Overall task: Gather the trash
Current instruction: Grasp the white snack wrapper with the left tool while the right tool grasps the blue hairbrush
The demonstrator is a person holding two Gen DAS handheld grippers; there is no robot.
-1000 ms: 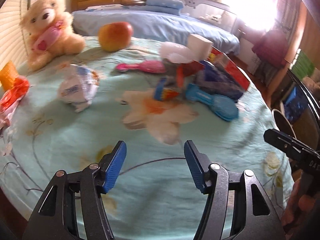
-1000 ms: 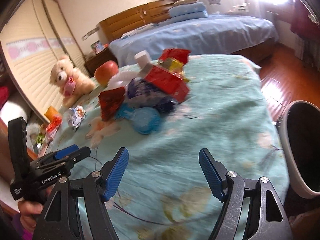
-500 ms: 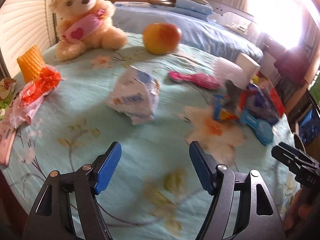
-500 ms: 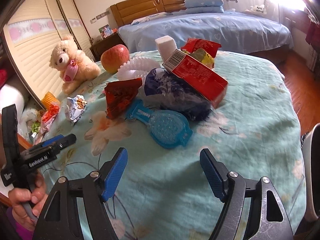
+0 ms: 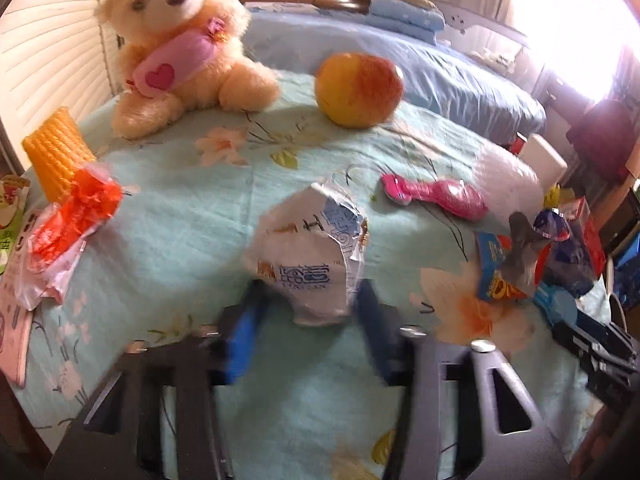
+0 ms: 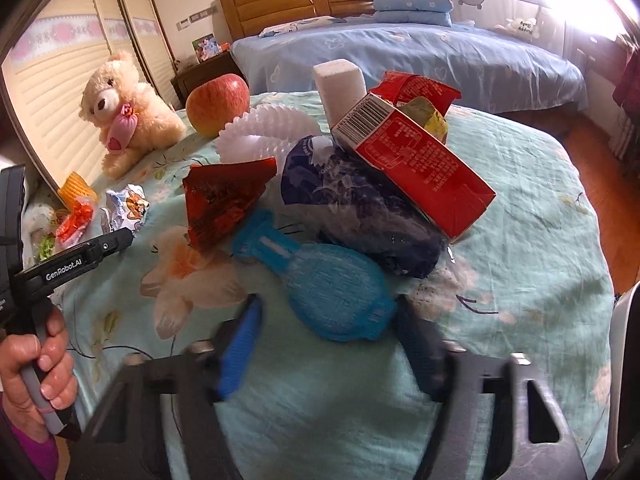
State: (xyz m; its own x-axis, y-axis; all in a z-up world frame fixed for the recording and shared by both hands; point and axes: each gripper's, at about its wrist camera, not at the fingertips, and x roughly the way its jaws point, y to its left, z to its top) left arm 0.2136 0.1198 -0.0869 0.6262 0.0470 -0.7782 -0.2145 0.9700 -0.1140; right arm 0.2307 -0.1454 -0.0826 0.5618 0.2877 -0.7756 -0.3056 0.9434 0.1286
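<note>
A crumpled white and blue wrapper (image 5: 308,260) lies on the teal flowered tablecloth (image 5: 192,216). My left gripper (image 5: 310,312) is open, its blue pads on either side of the wrapper's near end. It also shows in the right wrist view (image 6: 126,206). My right gripper (image 6: 326,328) is open, close to a blue plastic brush (image 6: 324,284). Behind the brush lie a red foil wrapper (image 6: 224,200), a dark blue bag (image 6: 360,216) and a red carton (image 6: 412,168).
A teddy bear (image 5: 180,44), an apple (image 5: 358,88), a pink brush (image 5: 436,196), an orange wrapper (image 5: 68,220) and a yellow corn toy (image 5: 56,152) lie on the table. A white bin rim (image 6: 624,360) stands at the right. A bed (image 6: 400,52) is behind.
My left gripper has swung left and forward up to the white wrapper. My right gripper has moved in towards the blue brush and the pile. Both stay open.
</note>
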